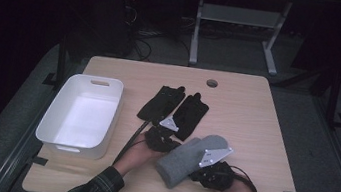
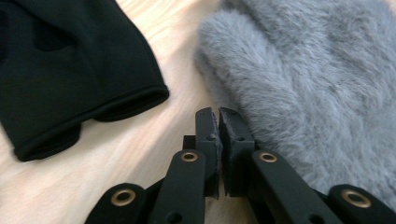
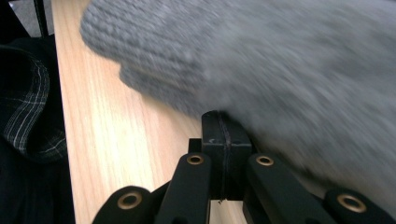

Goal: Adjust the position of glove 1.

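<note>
A grey fuzzy mitten (image 1: 185, 158) lies slanted on the near middle of the wooden table (image 1: 260, 124). Two black gloves (image 1: 161, 102) (image 1: 190, 115) lie side by side just beyond it. My left gripper (image 1: 165, 134) sits between the gloves and the mitten. In the left gripper view its jaws (image 2: 219, 116) stand shut with nothing between them, the mitten (image 2: 317, 84) to their right and a black glove cuff (image 2: 60, 70) to their left. My right gripper (image 1: 193, 175) is at the mitten's near side. Its jaws (image 3: 223, 116) are shut, tips against the blurred mitten (image 3: 261, 56).
A white plastic bin (image 1: 70, 148) stands at the table's left side. A round cable hole (image 1: 212, 83) is near the far edge. A plaid sleeve (image 3: 28, 107) lies at the near table edge. Desk legs and cables are on the dark floor behind.
</note>
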Motion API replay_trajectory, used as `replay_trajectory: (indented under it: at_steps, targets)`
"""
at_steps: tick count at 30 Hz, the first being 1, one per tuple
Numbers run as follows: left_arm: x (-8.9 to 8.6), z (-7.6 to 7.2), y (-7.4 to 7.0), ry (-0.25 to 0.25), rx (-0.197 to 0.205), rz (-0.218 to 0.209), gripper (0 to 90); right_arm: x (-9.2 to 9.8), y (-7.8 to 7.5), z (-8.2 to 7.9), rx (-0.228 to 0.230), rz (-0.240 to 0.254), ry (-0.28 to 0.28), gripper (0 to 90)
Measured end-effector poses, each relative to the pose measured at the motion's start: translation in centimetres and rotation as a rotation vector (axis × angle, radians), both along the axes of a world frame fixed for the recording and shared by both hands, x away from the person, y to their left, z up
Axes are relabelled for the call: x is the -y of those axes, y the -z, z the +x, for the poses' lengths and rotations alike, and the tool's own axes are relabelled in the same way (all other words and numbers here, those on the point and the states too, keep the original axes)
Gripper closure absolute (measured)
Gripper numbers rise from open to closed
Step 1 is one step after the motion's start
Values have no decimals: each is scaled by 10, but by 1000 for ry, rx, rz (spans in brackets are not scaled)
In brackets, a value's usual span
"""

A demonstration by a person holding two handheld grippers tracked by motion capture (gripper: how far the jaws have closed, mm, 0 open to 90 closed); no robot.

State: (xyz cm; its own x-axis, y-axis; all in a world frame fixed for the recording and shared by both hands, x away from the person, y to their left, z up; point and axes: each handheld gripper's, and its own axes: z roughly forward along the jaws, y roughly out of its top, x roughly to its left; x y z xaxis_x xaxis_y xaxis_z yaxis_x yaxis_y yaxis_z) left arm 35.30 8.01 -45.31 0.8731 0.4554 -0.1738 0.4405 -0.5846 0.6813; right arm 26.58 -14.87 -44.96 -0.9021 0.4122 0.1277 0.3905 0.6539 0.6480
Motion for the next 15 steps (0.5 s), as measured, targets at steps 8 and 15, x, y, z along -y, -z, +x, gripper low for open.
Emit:
replay_trajectory:
  at_steps: [8,15]
  targets:
    - [-17,2,-14,-10,15,9,691,41,-4,0,11,18,123,671]
    - [-21,1,-27,-31,26,-5,477,75,-5,1,52,11,257,442]
